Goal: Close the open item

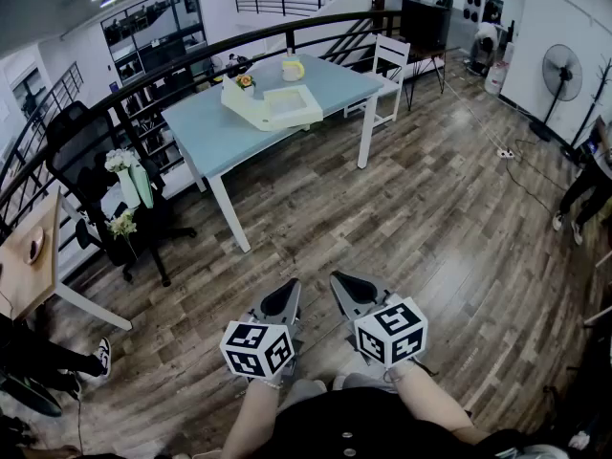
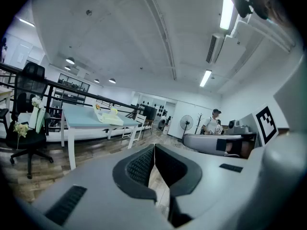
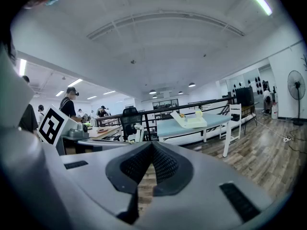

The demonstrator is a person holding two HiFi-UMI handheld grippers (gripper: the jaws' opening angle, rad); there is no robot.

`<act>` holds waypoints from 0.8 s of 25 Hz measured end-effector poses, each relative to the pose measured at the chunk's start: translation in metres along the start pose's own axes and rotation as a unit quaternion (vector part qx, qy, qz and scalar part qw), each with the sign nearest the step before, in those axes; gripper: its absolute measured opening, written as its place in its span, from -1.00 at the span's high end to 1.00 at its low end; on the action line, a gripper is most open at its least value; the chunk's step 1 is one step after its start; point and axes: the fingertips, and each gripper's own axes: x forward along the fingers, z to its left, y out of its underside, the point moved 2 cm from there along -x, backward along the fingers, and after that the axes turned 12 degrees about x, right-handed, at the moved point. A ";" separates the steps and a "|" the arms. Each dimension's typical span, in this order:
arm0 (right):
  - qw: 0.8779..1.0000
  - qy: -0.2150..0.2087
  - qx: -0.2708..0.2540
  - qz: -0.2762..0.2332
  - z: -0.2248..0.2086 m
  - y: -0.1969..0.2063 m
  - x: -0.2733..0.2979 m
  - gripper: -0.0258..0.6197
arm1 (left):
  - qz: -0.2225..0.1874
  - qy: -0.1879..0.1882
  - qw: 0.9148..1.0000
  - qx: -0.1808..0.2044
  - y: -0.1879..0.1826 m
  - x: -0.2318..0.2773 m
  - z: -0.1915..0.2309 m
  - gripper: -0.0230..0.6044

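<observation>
A pale yellow box (image 1: 283,107) lies on the light blue table (image 1: 215,137) far ahead, its lid (image 1: 241,99) raised at the left side. The same box shows small in the left gripper view (image 2: 109,120) and the right gripper view (image 3: 192,122). My left gripper (image 1: 284,295) and right gripper (image 1: 345,289) hover side by side low over the wooden floor, well short of the table. Both are shut with nothing between the jaws, as their own views confirm (image 2: 154,150) (image 3: 152,146).
A yellow cup (image 1: 293,70) and a small flower ornament (image 1: 245,81) stand behind the box. A white chair (image 1: 387,60) sits at the table's right end. A black office chair (image 1: 81,156) with flowers (image 1: 129,182) and a wooden desk (image 1: 29,251) are left; a fan (image 1: 561,73) is far right.
</observation>
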 end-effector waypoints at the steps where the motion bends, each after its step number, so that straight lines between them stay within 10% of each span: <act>1: 1.000 0.002 0.000 0.002 0.000 0.002 0.001 0.91 | 0.002 -0.001 1.000 0.000 0.001 0.000 0.001 0.86; 20: 1.000 -0.009 0.017 -0.007 0.013 0.017 0.014 0.90 | -0.004 0.006 1.000 0.002 0.010 -0.011 0.020 0.86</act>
